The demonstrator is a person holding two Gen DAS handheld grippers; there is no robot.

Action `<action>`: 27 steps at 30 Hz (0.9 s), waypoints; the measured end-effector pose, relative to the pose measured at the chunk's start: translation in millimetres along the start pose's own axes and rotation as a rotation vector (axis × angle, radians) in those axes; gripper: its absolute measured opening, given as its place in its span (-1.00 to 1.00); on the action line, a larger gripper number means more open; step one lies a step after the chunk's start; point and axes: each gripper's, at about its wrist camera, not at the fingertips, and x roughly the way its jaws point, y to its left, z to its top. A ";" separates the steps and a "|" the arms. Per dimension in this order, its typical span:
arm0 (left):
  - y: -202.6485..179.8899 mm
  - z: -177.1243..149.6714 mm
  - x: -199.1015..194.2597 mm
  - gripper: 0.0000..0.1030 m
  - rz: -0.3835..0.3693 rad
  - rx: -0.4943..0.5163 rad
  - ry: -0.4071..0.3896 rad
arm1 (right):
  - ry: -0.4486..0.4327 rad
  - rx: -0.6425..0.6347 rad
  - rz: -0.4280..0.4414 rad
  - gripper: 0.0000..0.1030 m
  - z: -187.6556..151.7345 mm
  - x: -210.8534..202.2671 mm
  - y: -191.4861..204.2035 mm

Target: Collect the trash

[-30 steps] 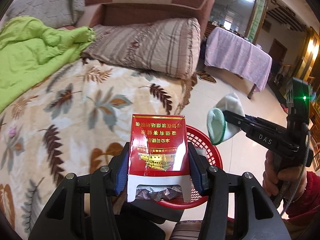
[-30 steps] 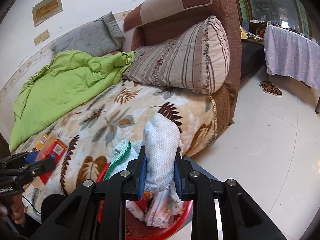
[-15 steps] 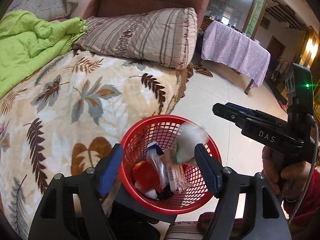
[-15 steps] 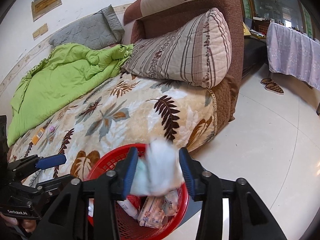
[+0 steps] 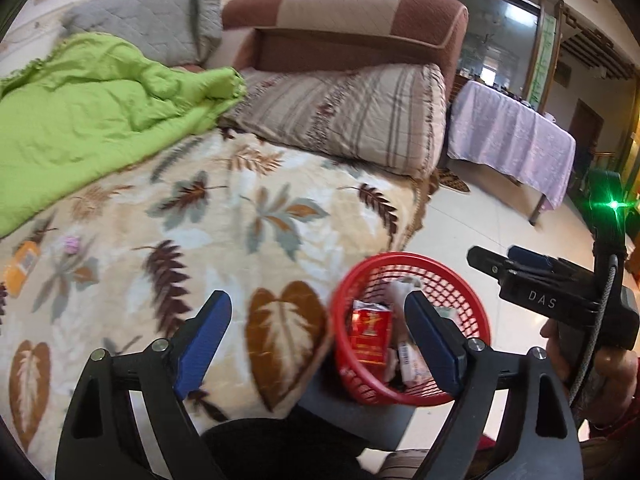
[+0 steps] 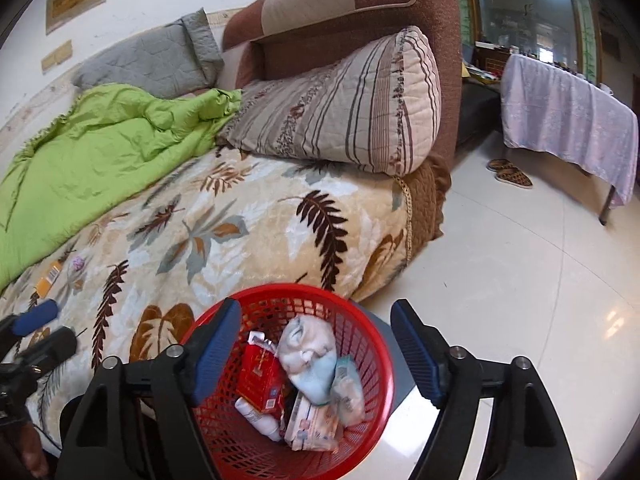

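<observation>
Release is confirmed on both sides: a second ago the left gripper (image 5: 316, 332) clamped a red cigarette pack (image 6: 260, 376) and the right gripper (image 6: 316, 352) pinched a white sock (image 6: 308, 354); both items now lie inside the red basket (image 6: 372, 344), and both sets of jaws are opening with nothing held between the pads. In the right wrist view the pack leans against the basket's left inner wall, the sock is crumpled just right of it, and a white bottle (image 6: 260, 420) and a printed wrapper (image 6: 316, 426) sit below them. The left wrist view has swung off the basket toward the bed, so the basket now sits at its right finger rather than centred. The basket stands on the tiled floor (image 6: 520, 280) against the near corner of the leaf-patterned blanket (image 6: 240, 240). Still on that blanket, well away from the basket toward the green quilt (image 6: 100, 152), lie an orange packet (image 6: 50, 278) and a small pink item (image 6: 78, 264), too small to identify. A striped pillow (image 6: 340, 112) leans on the brown headboard (image 6: 340, 12) beyond the basket. Slippers (image 6: 510, 174) and a cloth-covered table (image 6: 568, 112) stand across the floor, well apart from it.
</observation>
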 end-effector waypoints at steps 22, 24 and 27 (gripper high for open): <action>50.0 -49.8 -69.3 1.00 0.327 0.122 -0.112 | -0.035 0.019 -0.230 0.99 -56.1 -50.6 89.2; 47.7 -49.0 -67.3 1.00 0.345 0.138 -0.101 | -0.034 0.012 -0.231 0.99 -56.7 -50.6 91.8; 47.0 -49.0 -64.3 1.00 0.346 0.143 -0.093 | -0.030 0.001 -0.231 0.99 -56.1 -49.6 95.1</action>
